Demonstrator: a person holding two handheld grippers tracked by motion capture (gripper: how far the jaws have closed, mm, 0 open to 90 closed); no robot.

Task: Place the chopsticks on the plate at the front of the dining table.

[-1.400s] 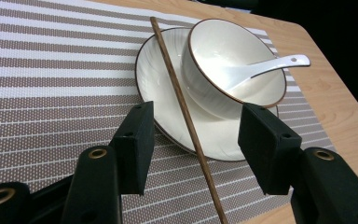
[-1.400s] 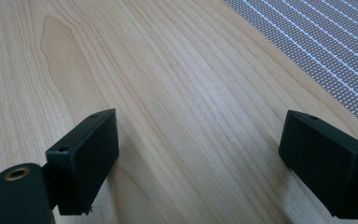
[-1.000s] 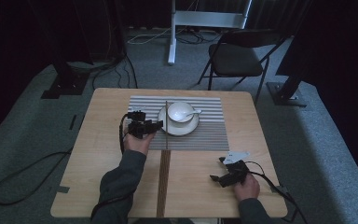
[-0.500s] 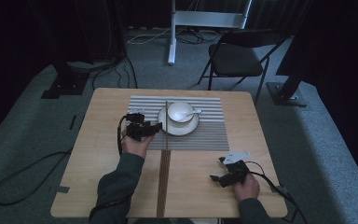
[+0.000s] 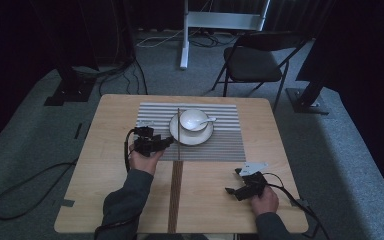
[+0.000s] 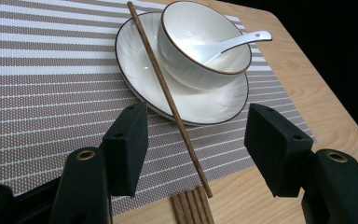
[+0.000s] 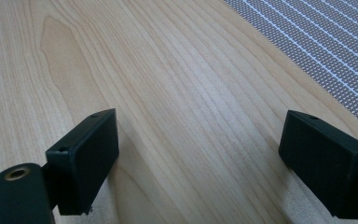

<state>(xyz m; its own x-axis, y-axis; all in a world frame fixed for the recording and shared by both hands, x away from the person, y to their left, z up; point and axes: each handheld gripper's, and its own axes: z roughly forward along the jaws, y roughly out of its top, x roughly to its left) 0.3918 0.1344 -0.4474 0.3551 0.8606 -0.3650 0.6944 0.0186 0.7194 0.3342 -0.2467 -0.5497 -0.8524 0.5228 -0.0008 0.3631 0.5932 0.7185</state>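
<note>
Wooden surface [image 5: 105,170] carried a striped placemat [image 5: 220,142]; one chopstick [image 6: 168,93] already leaned on the saucer [image 6: 140,60], left claw [image 6: 196,144] spread around it, right claw [image 7: 198,158] spread, idle; remaining chopsticks [image 5: 176,195] awaited

**Both grippers parted, holding nothing**

The left gripper [image 5: 166,143] is held level in the left hand [image 5: 142,159], forearm stretched forward, fingers [image 6: 127,147] wide apart. The right gripper [image 5: 231,190] sits low, its fingers [image 7: 86,158] equally spread, gripped by the right hand [image 5: 265,199].
</note>
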